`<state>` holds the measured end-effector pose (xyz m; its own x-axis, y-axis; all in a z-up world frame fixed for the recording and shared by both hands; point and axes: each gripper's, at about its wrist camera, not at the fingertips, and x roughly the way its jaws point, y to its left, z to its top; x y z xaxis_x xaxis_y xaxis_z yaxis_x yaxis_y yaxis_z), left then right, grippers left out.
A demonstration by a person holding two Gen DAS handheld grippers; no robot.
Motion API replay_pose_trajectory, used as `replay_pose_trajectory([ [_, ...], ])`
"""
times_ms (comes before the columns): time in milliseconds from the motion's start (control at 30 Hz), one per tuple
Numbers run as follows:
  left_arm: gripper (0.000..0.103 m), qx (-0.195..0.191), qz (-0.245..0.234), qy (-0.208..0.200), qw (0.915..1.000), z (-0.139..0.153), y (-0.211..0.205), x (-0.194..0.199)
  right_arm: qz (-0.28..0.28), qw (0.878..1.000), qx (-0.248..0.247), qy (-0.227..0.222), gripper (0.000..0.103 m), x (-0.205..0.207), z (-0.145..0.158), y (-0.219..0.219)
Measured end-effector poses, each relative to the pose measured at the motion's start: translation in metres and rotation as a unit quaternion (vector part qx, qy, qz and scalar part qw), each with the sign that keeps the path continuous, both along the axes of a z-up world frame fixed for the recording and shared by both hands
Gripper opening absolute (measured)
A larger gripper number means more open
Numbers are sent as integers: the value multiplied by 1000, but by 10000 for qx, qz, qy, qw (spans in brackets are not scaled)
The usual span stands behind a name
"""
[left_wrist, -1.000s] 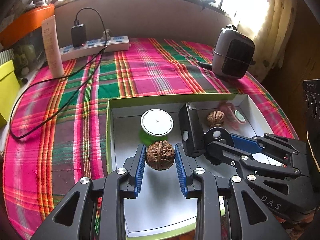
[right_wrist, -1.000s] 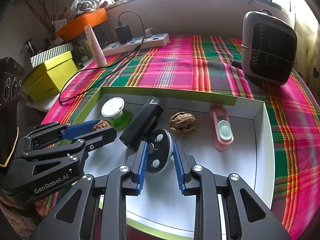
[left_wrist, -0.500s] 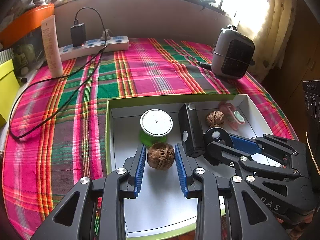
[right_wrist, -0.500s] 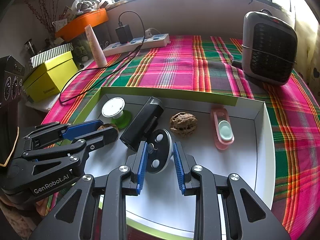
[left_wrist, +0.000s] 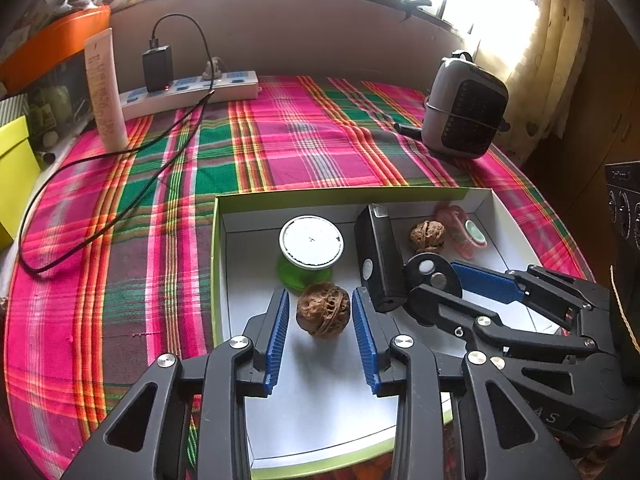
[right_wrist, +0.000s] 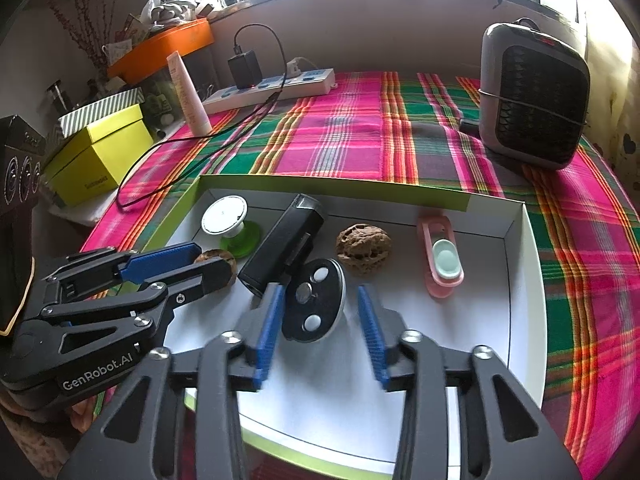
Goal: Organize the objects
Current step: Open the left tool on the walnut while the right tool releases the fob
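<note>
A white tray with a green rim (left_wrist: 218, 260) lies on the plaid cloth. My left gripper (left_wrist: 319, 292) hangs over the tray's near left part, jaws opening. A brown walnut (left_wrist: 323, 310) sits between its blue pads with a gap on each side. My right gripper (right_wrist: 320, 289) is beside it, jaws also opening. A black disc with three round spots (right_wrist: 312, 300) stands between its pads, close to the left pad and clear of the right one. Also in the tray are a white-topped green stand (left_wrist: 311, 240), a black device (left_wrist: 376, 256), a second walnut (right_wrist: 362, 248) and a pink clip (right_wrist: 440, 260).
Beyond the tray stand a grey heater (left_wrist: 464, 116) at the back right, a power strip (left_wrist: 188, 94) with a charger and a black cable trailing left, and a white tube (left_wrist: 105, 88). A yellow box (right_wrist: 96, 160) sits off the table's left edge.
Both grippers' jaws have spread wider. The left pads have come off the walnut and the right pads off the black disc. Neither hand has shifted.
</note>
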<state>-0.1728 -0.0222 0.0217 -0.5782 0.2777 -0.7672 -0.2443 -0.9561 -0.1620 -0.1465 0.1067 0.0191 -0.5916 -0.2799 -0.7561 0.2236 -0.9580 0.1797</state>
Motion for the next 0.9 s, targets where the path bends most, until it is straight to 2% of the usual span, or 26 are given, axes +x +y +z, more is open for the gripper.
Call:
replay_pose_trajectory([
  [267, 37, -11, 26, 62, 10000, 4, -1, 7, -66, 10000, 48, 42, 42, 6, 2, 2],
  [900, 38, 94, 65, 289, 9995, 27, -4, 40, -184, 9995, -66, 233, 42, 33, 17, 9],
])
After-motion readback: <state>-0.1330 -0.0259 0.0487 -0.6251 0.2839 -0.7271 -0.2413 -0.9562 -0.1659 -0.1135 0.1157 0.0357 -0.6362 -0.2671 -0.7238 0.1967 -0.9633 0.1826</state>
